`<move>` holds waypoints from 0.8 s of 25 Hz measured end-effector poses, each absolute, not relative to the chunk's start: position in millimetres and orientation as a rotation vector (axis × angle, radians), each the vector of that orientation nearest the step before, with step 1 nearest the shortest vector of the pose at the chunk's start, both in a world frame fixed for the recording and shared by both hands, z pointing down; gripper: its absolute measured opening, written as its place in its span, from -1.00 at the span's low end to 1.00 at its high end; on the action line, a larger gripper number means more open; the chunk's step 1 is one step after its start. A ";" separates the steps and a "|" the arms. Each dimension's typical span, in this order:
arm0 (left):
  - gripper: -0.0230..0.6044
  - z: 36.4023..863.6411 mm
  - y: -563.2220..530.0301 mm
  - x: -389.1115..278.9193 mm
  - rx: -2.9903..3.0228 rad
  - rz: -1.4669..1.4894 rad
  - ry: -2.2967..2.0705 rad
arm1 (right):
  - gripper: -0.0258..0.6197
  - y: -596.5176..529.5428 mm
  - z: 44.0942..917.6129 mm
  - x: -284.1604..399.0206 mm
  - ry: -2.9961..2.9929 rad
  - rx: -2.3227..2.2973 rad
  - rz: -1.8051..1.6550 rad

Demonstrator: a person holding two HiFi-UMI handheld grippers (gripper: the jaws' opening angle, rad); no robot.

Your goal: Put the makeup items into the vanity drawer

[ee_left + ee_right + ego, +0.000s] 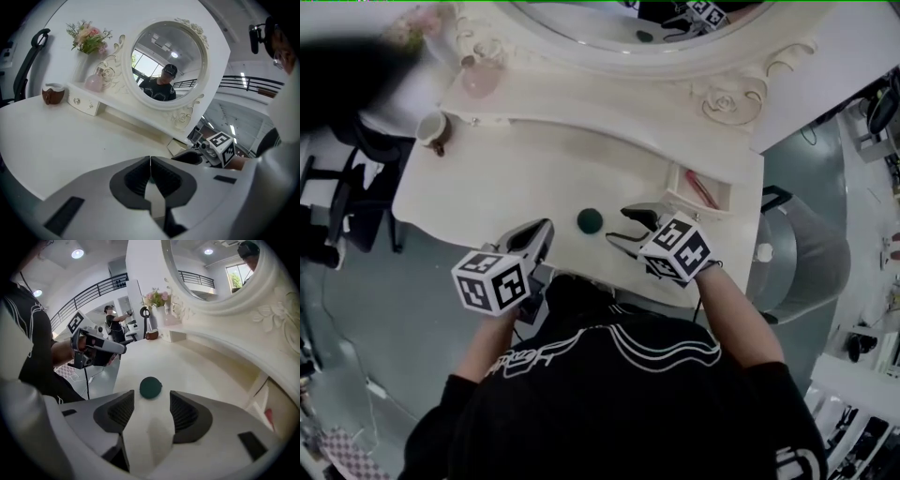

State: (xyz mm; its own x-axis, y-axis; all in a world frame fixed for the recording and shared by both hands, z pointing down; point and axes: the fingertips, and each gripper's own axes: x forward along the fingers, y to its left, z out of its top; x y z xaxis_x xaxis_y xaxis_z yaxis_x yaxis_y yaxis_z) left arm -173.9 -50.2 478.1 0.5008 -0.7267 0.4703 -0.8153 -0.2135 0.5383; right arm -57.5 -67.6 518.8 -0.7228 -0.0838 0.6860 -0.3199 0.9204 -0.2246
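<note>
Right gripper (617, 226): jaws spread wide, nothing pinched, pointed across the table (516, 178) at the green sponge (590, 220).
Green sponge: flat on the tabletop near the front edge, just beyond the right jaw tips and touching neither pad.
Right gripper view only: the sponge sits centred in the gap ahead of the two dark pads, with bare white tabletop between them.
Left gripper (150, 163): jaws pressed together, empty, hovering at the table's front edge, left of the sponge.
Left gripper view only: the sponge is out of sight here, hidden behind the gripper's own body; the round mirror (168, 61) reflects a person in a dark cap.
Drawer (719, 199): pulled open at the table's right end, and the head view looks straight down on a thin red item (701, 188) lying inside.
In the way: in the head view the right gripper itself stands between the sponge and the open drawer.
Far left of the shelf: a brown cup (53, 93), a pink bottle (95, 83) and a vase of flowers (89, 36), all well apart from the sponge.
Background: the right gripper view alone catches another person standing far off beyond the table's end.
</note>
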 end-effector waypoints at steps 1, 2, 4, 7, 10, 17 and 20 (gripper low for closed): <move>-0.84 482.3 -47.5 -175.9 1.971 0.151 -1.267 | -0.17 -66.1 522.5 -61.3 -2.354 0.273 0.427; -0.85 486.3 -44.8 -177.8 1.960 0.153 -1.269 | -0.16 -64.9 525.9 -64.8 -2.347 0.263 0.421; -0.84 492.6 -40.0 -181.7 1.940 0.149 -1.273 | -0.14 -63.3 531.4 -71.8 -2.334 0.247 0.398; -0.84 498.6 -35.9 -188.2 1.921 0.141 -1.285 | -0.10 -62.9 537.5 -83.3 -2.316 0.239 0.334; -0.84 504.1 -32.5 -194.9 1.904 0.136 -1.302 | -0.08 -62.0 544.8 -94.5 -2.291 0.231 0.254; -0.84 507.1 -29.5 -201.1 1.885 0.124 -1.320 | -0.09 -63.2 558.8 -109.1 -2.242 0.211 0.167; -0.84 507.0 -30.0 -204.2 1.880 0.121 -1.326 | -0.09 -63.6 562.6 -112.0 -2.227 0.203 0.149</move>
